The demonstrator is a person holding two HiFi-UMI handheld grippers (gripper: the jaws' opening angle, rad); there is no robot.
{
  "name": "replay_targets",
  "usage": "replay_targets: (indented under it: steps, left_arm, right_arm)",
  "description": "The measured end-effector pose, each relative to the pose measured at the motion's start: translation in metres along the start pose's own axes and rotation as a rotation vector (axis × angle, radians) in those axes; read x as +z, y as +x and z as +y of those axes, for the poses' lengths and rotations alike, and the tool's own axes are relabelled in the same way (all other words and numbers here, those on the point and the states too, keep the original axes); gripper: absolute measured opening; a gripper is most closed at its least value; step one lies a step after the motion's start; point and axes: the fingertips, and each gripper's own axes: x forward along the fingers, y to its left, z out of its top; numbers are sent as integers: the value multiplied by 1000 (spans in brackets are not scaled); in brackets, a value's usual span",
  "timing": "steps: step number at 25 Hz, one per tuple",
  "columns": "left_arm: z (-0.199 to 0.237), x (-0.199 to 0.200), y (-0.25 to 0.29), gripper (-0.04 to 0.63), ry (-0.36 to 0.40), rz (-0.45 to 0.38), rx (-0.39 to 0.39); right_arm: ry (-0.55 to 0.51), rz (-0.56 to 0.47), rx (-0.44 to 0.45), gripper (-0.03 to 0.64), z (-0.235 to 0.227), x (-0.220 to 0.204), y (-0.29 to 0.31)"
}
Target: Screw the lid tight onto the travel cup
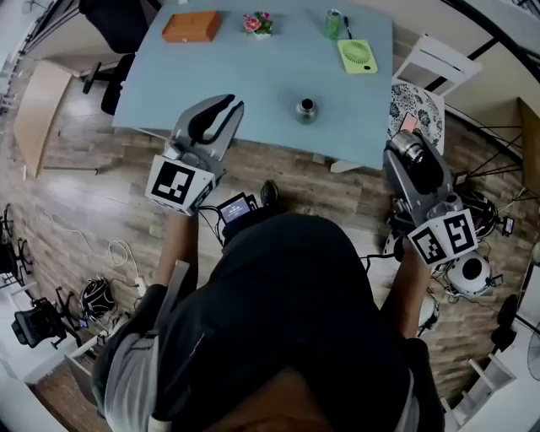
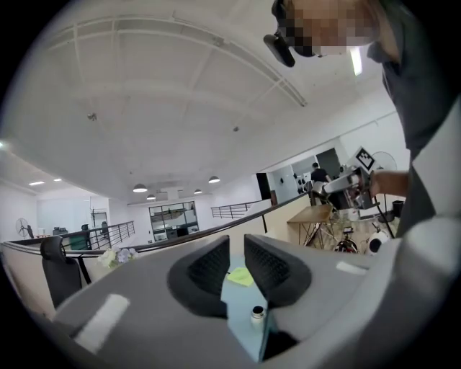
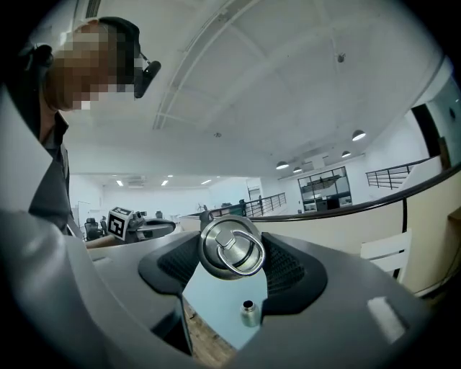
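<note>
Lid [image 3: 232, 247]: clamped in right gripper [image 1: 407, 152], ready for carrying over.
Left gripper [image 2: 236, 263]: closed, empty.
Cup [image 1: 306, 108]: upright, open, near desk [image 1: 253, 76] front edge, awaiting lid.

One travel cup [image 1: 306, 108], one lid [image 3: 232, 249], one orange box [image 1: 191, 26].

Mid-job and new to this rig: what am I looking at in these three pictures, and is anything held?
No robot arm here: a person holds a two-jaw gripper in each hand. The head view looks down from the person's head; the other two cameras ride on the grippers, looking along their jaws. On the blue table are the open travel cup, an orange box, flowers and a green fan. The right gripper clamps the metal lid; the left gripper is shut and empty.
</note>
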Motion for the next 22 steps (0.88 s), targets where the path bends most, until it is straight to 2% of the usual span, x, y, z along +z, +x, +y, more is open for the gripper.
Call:
replay_targets:
  steps: [5,13,22]
  left_arm:
    - [45,-13,19,124,49,-44,-60]
    - [85,-26,40,124,39,-71,-172]
    - [114,-39,54,124,11,-93,-247]
  right_arm:
    - [-6,-21,-52,259,7,7,34]
    - [-8,-29,-153,259,21,4,68]
    - [-15,-14,-223,259,36,3,93]
